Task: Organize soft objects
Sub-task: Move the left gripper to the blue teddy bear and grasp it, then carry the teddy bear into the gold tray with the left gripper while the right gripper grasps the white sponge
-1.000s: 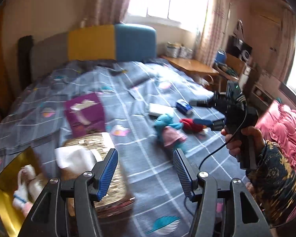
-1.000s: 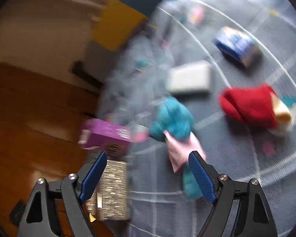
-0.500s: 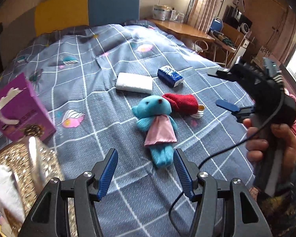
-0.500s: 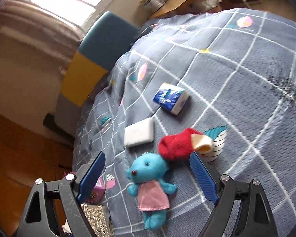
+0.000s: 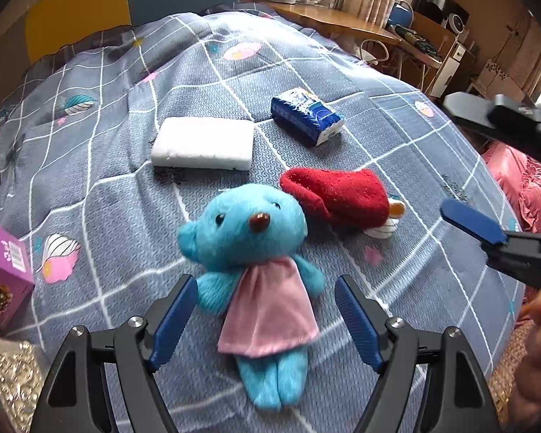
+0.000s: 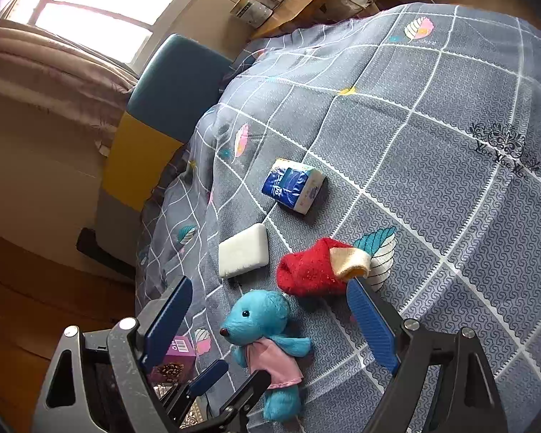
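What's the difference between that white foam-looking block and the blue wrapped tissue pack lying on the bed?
The white foam block is plain, flat and wide with rounded edges; the blue tissue pack is printed, glossy-wrapped, narrower and chunkier. The block lies behind the blue teddy bear, while the pack sits further right, behind the red sock. Both are rectangular and rest apart, untouched, on the grey checked bedspread.

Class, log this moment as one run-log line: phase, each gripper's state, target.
phase: approach | left gripper: open, straddling blue teddy bear | right gripper: open, empty | target: teddy on bed
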`<state>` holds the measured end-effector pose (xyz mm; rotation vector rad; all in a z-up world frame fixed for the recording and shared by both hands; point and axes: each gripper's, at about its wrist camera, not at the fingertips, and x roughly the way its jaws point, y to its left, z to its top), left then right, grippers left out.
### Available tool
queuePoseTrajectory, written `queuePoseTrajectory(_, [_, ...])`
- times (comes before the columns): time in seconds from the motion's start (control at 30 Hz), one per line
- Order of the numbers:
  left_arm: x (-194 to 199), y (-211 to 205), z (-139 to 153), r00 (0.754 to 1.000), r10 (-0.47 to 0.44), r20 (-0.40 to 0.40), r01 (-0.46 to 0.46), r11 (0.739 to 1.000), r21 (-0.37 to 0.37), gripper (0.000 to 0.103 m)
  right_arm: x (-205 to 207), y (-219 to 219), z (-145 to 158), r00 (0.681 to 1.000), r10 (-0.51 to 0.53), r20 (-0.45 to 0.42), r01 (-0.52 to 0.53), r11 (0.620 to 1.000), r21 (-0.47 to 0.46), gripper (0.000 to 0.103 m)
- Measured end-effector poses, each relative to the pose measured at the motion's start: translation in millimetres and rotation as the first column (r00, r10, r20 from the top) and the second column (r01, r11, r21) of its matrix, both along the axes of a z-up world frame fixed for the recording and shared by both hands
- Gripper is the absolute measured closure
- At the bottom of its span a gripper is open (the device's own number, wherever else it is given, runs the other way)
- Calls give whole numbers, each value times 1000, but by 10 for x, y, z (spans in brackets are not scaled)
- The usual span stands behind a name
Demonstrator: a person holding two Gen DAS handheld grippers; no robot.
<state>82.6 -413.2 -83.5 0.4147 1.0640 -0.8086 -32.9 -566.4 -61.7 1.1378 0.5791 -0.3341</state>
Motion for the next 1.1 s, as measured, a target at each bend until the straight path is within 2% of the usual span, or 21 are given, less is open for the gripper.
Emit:
queuePoseTrajectory(0.1, [61, -102, -148, 1000, 4, -3, -4, 999, 31, 23, 29, 16, -5, 1000, 11, -5, -11, 1000, -2, 15])
queuePoseTrajectory(0.13, [89, -106, -205, 1000, 12, -6, -12, 999, 45, 31, 37, 22, -5, 1000, 13, -7, -13, 1000, -5, 15])
queuePoseTrajectory(0.2, [129, -44, -261, 999, 36, -11, -35, 998, 53, 54, 51, 32, -3, 1000, 16, -15, -16, 1000, -17, 15])
queuePoseTrajectory(0.3, [162, 129, -229, 996, 47, -70, -47, 999, 6, 62, 73, 50, 7, 999, 19, -30, -20, 999, -48, 15])
queuePoseTrajectory(0.4, [167, 235, -92, 997, 40, -61, -41, 999, -8, 63, 126, 104, 41, 996, 24, -83, -34, 992, -123, 15])
queuePoseTrajectory(0.5, [240, 271, 174, 998, 39, -44, -41, 998, -39, 63, 182, 171, 51, 988, 27, -149, -56, 979, -198, 15])
queuePoseTrajectory(0.63, [544, 301, 573, 996, 85, -30, -87, 993, -75, 63, 224, 205, 3, 979, 34, -201, -80, 971, -225, 15])
queuePoseTrajectory(0.73, [909, 422, 946, 986, 168, -8, -168, 979, -118, 63, 252, 210, -55, 972, 44, -232, -97, 970, -222, 15])
queuePoseTrajectory(0.87, [1398, 770, 1478, 955, 290, 57, -275, 942, -191, 63, 296, 230, -97, 963, 58, -261, -120, 967, -225, 15])
queuePoseTrajectory(0.93, [1626, 989, 1707, 931, 354, 90, -328, 919, -219, 63, 313, 245, -106, 960, 66, -272, -131, 965, -229, 15])
queuePoseTrajectory(1.1, [2032, 1673, 1992, 861, 490, 140, -449, 859, -244, 63, 357, 295, -97, 954, 80, -290, -158, 954, -257, 15])
